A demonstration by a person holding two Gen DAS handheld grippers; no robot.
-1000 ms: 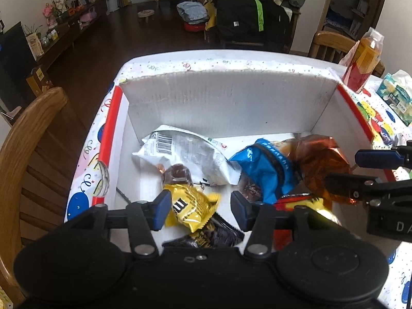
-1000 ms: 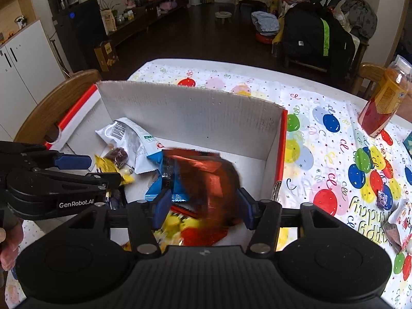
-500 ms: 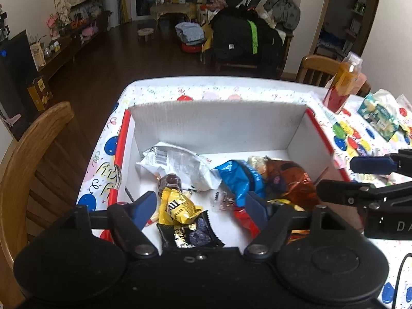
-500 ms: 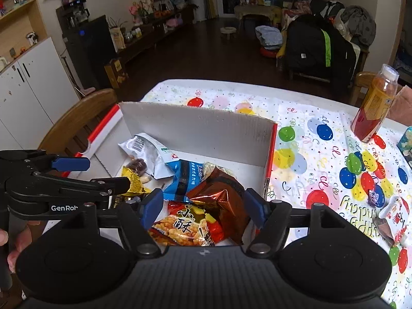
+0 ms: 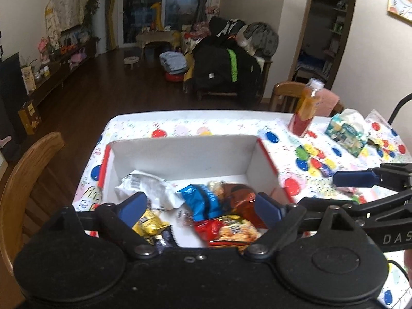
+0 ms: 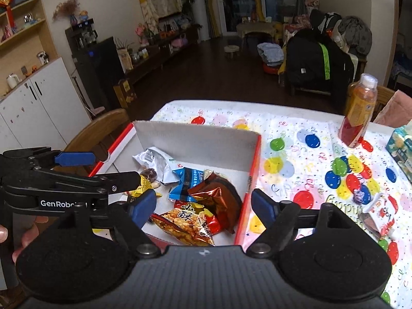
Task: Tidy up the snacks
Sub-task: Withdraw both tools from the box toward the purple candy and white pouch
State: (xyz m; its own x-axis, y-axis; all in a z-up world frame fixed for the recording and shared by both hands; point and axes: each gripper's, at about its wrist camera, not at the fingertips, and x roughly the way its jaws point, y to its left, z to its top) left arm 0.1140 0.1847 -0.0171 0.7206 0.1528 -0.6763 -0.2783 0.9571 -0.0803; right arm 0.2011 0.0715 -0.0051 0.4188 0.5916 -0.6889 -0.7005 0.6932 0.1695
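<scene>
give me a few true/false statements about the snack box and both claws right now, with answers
1. The left claw grips the yellow packet. False: it is open, holding nothing.
2. The brown foil bag lies inside the white box. True.
3. The orange drink bottle stands in the box. False: it stands on the balloon tablecloth.
4. The right claw is open and empty. True.
5. The blue packet is in the box. True.

A table under a balloon-print cloth (image 6: 303, 159) carries a white cardboard box (image 6: 195, 141) at left. Far right stand an orange drink bottle (image 6: 358, 113) and a teal tissue pack (image 5: 346, 130).
</scene>
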